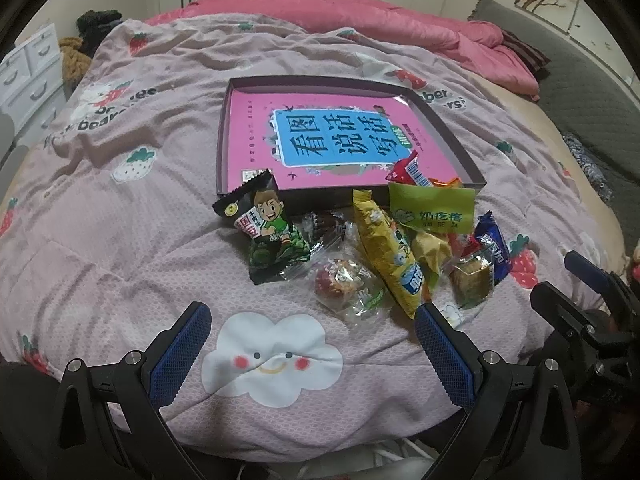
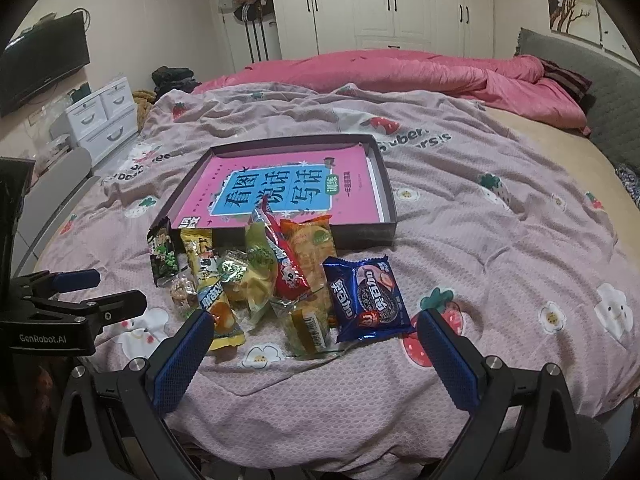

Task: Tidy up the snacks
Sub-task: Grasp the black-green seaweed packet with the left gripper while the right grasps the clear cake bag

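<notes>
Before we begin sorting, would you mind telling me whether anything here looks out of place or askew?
The snacks lie in a loose, overlapping heap on the bedspread rather than in the tray. A red packet leans over the tray's near rim. A pink book fills the tray floor.

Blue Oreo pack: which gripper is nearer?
Right. The blue Oreo pack lies just ahead of the right gripper, toward its right finger. The left gripper faces the pile's other side, near the black packet.
</notes>
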The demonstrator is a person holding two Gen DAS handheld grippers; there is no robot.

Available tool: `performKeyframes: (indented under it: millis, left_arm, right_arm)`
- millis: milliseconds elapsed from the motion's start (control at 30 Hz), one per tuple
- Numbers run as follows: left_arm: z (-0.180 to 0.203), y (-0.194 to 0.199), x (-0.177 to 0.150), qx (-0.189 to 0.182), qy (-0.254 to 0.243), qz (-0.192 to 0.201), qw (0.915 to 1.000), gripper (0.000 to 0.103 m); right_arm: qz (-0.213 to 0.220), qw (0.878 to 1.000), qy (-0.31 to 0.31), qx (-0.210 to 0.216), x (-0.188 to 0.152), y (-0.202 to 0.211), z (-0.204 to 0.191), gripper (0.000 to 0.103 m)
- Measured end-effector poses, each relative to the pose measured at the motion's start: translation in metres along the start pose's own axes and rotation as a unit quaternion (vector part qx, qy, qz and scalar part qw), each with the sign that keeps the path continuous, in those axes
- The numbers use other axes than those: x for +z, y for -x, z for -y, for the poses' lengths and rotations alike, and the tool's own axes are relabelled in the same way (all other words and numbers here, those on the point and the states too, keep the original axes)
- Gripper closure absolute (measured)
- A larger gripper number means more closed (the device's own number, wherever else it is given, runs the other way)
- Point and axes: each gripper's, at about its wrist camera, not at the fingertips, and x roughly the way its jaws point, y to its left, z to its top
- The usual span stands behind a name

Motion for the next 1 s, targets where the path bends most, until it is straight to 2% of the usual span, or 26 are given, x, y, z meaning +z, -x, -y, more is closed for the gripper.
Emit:
performKeyframes:
  millis: [200,400,533,767,1000]
  left_arm:
    - [0.005,-0.006,0.002,-0.019,-0.008,-0.003,0.9998,0.002]
    - [0.008,-0.012,0.004,-0.03,-0.013,-0.007,0.9994,0.002]
    - [0.0,-0.023,0.004,-0.038,0.007,-0.031,0.9988,0.002]
    - [-0.02,-0.037,0.003,-0.028,0.046,-0.053,0.9971,0.002]
    - [-0.045,-0.043,0.013,-0.011,0.078,-0.046,0.9959,0.002]
  right_arm:
    - [-0.024,1.0,-0.008,0.008,0.0,-0.013,0.004,0.001]
    - [-0.048,0.999,-0.014,-0.003,0.0,-0.027,0.004,0.001]
    - [-0.059,0.998,-0.004,-0.007,-0.001,-0.034,0.0,0.001]
    - [-0.068,0.997,0.025,-0.012,-0.001,-0.044,-0.013,0.001]
    - [-0.082,0.996,0.037,-0.015,-0.001,-0.054,-0.017,0.003]
